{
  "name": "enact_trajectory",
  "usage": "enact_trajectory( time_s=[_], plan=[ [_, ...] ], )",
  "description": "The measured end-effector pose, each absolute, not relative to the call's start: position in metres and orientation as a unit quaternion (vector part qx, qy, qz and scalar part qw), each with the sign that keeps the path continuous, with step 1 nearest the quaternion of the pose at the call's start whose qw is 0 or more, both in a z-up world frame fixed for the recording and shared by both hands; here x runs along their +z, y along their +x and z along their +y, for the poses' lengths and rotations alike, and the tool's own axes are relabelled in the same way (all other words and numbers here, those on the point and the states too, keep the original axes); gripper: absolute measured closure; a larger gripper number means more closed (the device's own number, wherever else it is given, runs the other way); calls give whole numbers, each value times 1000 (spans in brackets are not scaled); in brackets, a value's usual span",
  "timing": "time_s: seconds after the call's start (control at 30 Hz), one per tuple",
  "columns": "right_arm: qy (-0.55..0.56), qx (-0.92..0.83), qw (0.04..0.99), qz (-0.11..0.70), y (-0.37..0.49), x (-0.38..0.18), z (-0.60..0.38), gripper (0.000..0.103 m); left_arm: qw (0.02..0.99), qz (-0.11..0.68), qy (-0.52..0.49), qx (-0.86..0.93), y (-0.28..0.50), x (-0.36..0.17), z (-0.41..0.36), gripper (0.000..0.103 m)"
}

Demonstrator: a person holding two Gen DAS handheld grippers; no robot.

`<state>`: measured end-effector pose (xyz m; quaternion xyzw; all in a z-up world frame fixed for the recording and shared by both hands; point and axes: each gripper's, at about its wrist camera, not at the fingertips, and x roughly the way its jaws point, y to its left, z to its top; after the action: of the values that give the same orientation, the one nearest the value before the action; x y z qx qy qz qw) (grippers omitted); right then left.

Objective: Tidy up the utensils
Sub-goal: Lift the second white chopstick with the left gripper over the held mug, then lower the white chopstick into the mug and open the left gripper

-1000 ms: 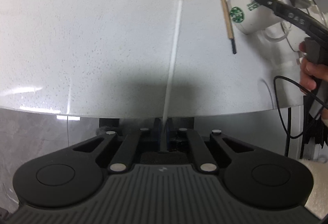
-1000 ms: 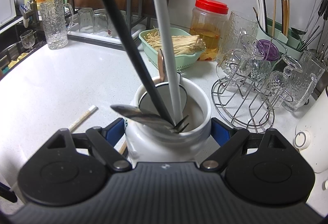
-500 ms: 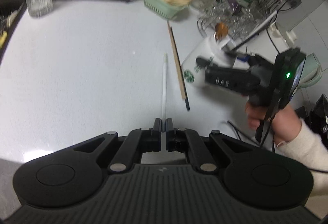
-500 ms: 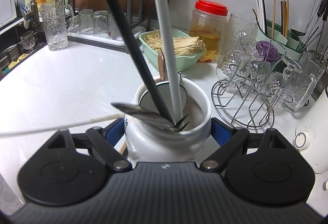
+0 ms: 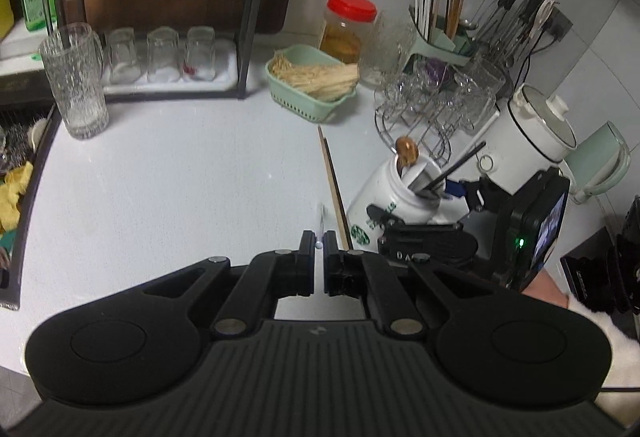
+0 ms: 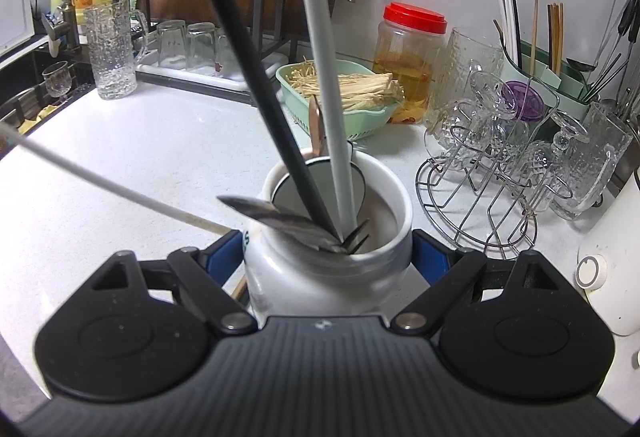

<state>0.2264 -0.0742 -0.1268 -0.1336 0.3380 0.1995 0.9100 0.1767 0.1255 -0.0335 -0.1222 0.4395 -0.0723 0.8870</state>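
My left gripper [image 5: 319,241] is shut on a thin white chopstick [image 5: 319,245], held in the air and seen almost end-on. In the right wrist view the same white chopstick [image 6: 120,191] slants in from the left, its end close to the mug's left side. My right gripper [image 6: 328,257] is shut on a white mug [image 6: 320,277] standing on the counter. The mug holds a black chopstick [image 6: 256,85], a grey one [image 6: 324,77], a spoon [image 6: 276,217], a fork and a wooden spoon. A wooden chopstick [image 5: 332,177] lies on the counter left of the mug [image 5: 380,205].
A green basket of enoki [image 5: 312,85], a red-lidded jar [image 5: 348,29] and a wire rack of glasses [image 5: 432,109] stand behind the mug. A tall glass [image 5: 76,81] and a dish rack are at the back left, a sink edge [image 5: 28,197] at the left, a white kettle [image 5: 532,133] on the right.
My left gripper has risen from the counter with the white chopstick and tilted up. The chopstick now hangs in the air and reaches toward the mug. The right gripper and mug have not moved.
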Motion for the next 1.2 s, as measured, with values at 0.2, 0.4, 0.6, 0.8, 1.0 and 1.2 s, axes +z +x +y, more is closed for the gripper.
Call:
enact_trajectory(
  time_s=[0.2,0.4,0.6,0.8,1.0,1.2],
  plan=[
    [-132,199,910,339,226,-127,-74,12,906,401,-118,-57,182,-23,120,99],
    [-133,200,910,339,226,-127,-74,12,915,379,-129,-45,189,-19,119,99],
    [-133,200,910,339,226,-127,-74,12,923,356,-135,-49,194,0,119,99],
    [-133,200,909,340,227,-126,-74,12,928,344,-128,-63,203,18,112,99],
    [-134,201,910,337,225,-127,-74,12,936,324,-118,-74,208,40,105,99],
    [-137,206,909,334,225,-127,-74,12,946,295,-102,-90,217,72,97,99]
  ],
)
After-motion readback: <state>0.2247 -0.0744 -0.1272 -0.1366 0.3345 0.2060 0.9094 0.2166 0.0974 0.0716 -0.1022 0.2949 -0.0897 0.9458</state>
